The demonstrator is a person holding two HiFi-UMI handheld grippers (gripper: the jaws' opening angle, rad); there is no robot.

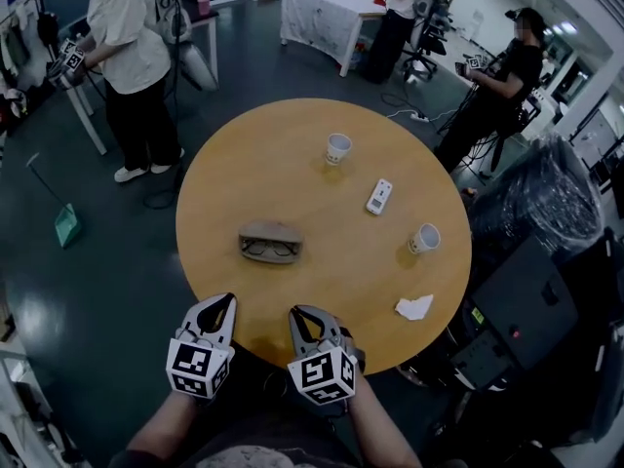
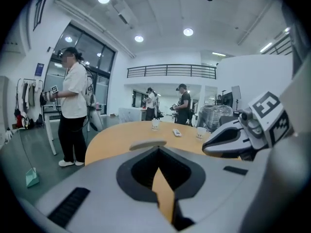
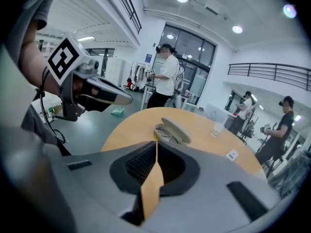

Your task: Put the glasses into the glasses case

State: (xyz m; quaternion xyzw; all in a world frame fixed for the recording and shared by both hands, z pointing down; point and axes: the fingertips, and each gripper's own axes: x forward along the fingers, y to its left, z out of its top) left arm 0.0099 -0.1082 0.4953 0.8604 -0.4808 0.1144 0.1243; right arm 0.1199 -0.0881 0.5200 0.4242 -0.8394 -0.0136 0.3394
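Head view | glasses (image 1: 268,252) lie inside open glasses case (image 1: 270,230) | closing seemingly remains | left gripper (image 1: 225,300), right gripper (image 1: 296,311) clenched, empty

We carry two pale grey grippers, the left gripper (image 1: 224,302) and the right gripper (image 1: 295,312), with pointed jaws, dark ribbed inner pads (image 3: 138,163), and white cubes (image 1: 200,367) bearing black square markers.
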